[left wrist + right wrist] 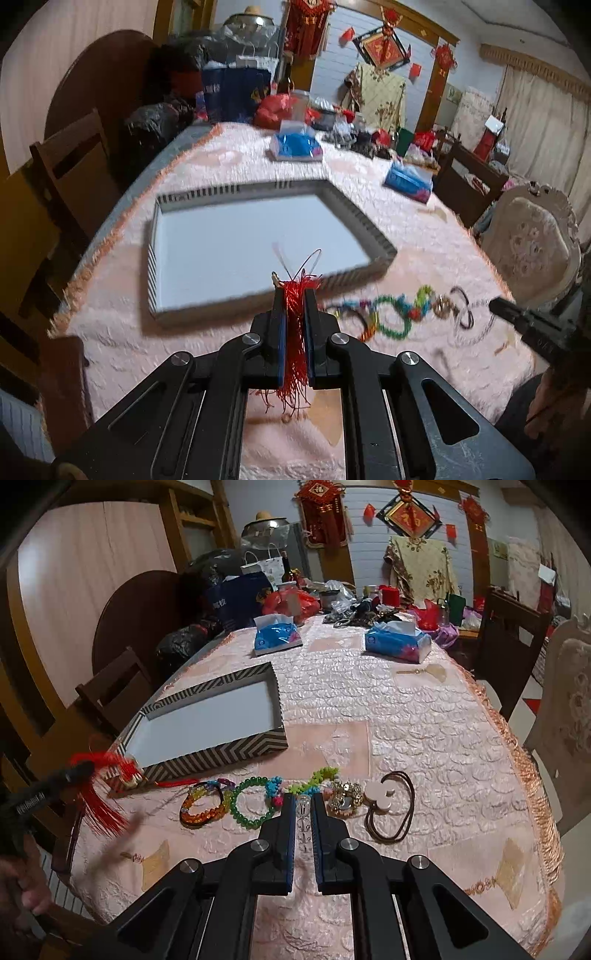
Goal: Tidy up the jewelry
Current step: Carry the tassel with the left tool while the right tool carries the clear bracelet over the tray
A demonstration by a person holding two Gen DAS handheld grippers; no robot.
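Fingers of left gripper (294, 291) clamp a red tassel ornament (295, 332), held above the pink tablecloth (424, 236) near the striped tray (373, 236). Right gripper (303, 805): jaws narrowly parted around a clear bead piece (303, 812); grip uncertain. Green bracelet (255, 806) and amber bracelet (201, 808) lie beside the tray.

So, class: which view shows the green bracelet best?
The right wrist view: the green bracelet lies sharp and near, its whole ring of beads visible on the cloth. The left wrist view shows it only smeared by motion blur, off to the right.
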